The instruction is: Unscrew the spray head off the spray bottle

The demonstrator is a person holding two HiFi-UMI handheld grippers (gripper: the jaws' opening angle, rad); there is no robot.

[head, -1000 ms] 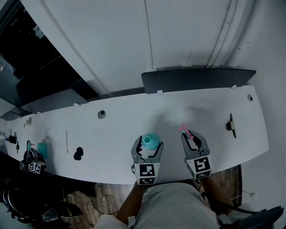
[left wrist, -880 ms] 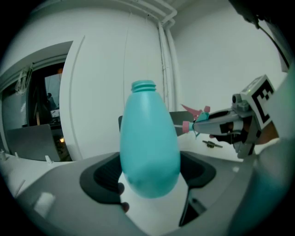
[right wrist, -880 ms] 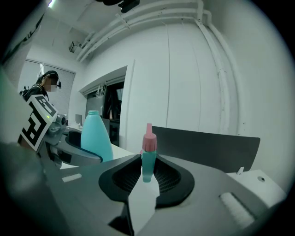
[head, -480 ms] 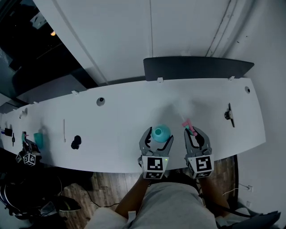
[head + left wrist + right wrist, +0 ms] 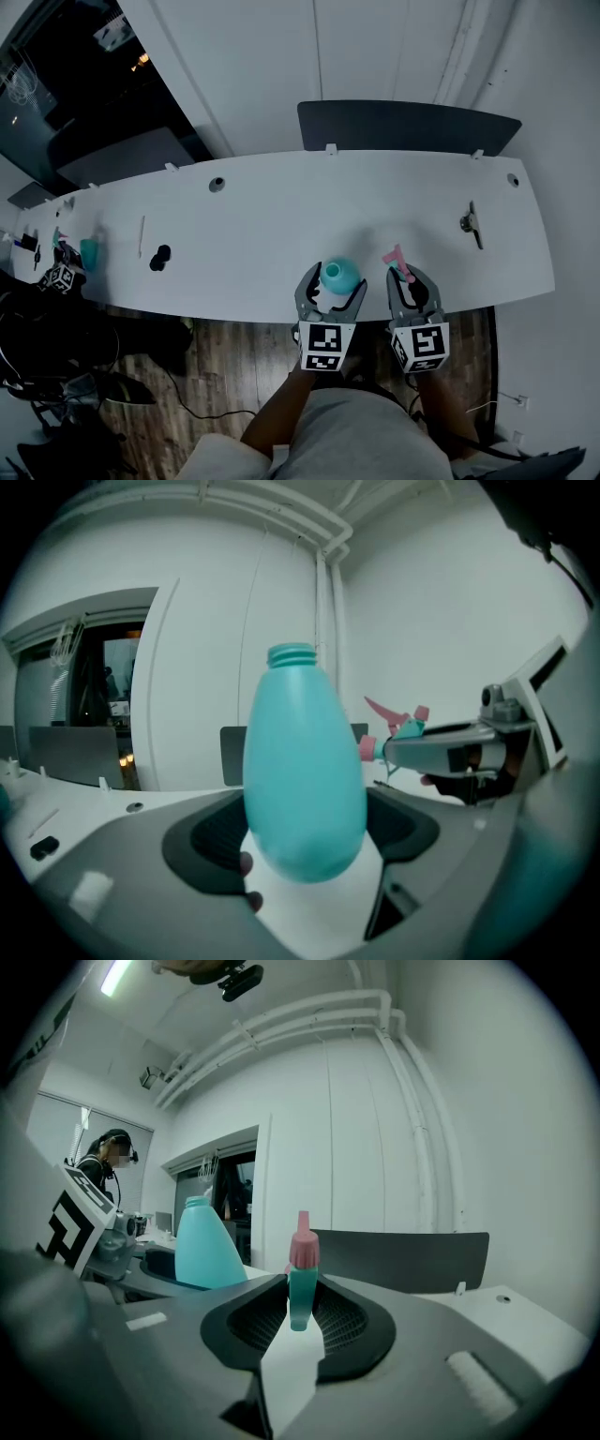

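Gripping the bottle (image 5: pixel 305 780) in the left tool (image 5: pixel 335 281), neck bare, at the near edge of the counter (image 5: pixel 262 225); pinching the spray head (image 5: pixel 302 1283) in the right tool (image 5: pixel 411 278) just beside it, already off. Could easily lose that smooth, rounded bottle out of the wide grip, or drop the slim head past the edge by easing either hold too soon.
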